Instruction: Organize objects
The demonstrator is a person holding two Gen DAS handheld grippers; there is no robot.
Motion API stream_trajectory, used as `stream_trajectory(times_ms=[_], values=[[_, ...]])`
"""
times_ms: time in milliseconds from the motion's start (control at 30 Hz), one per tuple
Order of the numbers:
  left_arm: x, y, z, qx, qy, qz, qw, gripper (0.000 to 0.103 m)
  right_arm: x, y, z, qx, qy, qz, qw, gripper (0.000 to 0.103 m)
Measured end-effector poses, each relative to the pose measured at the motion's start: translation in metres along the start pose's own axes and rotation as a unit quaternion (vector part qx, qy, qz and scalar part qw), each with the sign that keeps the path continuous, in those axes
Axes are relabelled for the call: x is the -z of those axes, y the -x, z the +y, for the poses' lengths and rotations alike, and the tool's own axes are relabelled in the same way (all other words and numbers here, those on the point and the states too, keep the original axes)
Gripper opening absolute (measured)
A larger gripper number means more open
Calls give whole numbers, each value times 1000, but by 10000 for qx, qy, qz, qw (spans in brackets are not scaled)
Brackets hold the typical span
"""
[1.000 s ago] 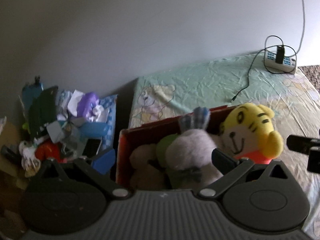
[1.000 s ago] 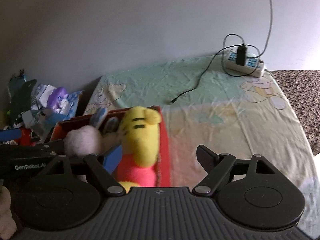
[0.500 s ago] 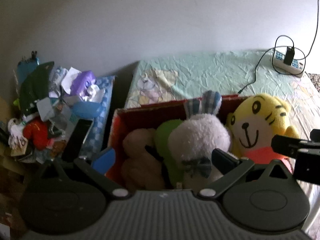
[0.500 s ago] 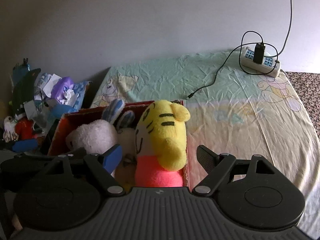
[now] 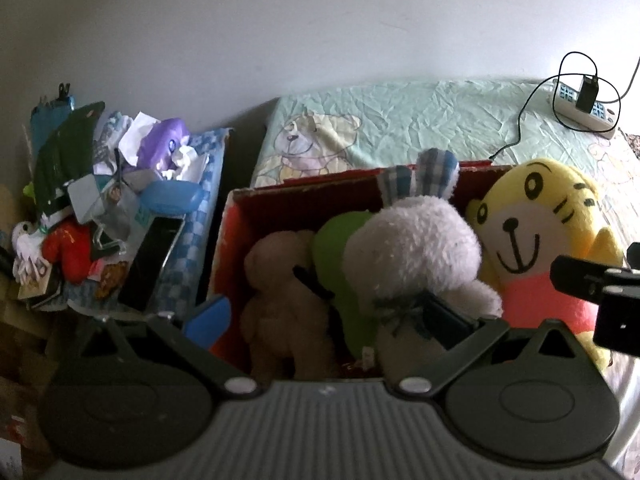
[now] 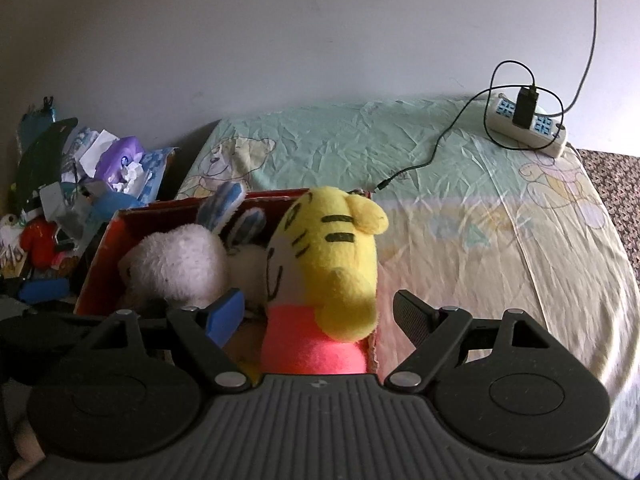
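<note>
Bed: your red box sits on it.
Yellow tiger: upright — faces left.
Left tongs: apart.
Right tongs: apart — straddling tiger.

Bed's got a crinkly pale green sheet with cartoon bears printed on it. White power strip sits up at 1 o'clock with a black charger plugged in, its thin cable trailing across the sheet. Over at 9 o'clock there's a messy pile of clutter beside the bed, against a plain white wall.
</note>
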State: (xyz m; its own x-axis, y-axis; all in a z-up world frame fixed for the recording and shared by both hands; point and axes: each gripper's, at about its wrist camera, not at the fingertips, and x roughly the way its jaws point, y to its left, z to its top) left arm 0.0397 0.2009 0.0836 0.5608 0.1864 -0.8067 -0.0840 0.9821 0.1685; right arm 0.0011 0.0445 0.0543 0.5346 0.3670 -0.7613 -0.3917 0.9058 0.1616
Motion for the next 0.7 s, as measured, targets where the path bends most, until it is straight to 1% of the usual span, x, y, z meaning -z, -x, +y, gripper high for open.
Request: stream_trajectory(times_ms=[333,433,700], values=[[2,-2,6,83,140,7,9999,103,1,-9,6,20,71,122,9999,84],[3,-2,7,56,150,10,9999,103,0,-11,7,56,84,122,9999,84],[12,-9,16,49,158,142,9998,103,0,-15,12,161,54,96,9998,86]])
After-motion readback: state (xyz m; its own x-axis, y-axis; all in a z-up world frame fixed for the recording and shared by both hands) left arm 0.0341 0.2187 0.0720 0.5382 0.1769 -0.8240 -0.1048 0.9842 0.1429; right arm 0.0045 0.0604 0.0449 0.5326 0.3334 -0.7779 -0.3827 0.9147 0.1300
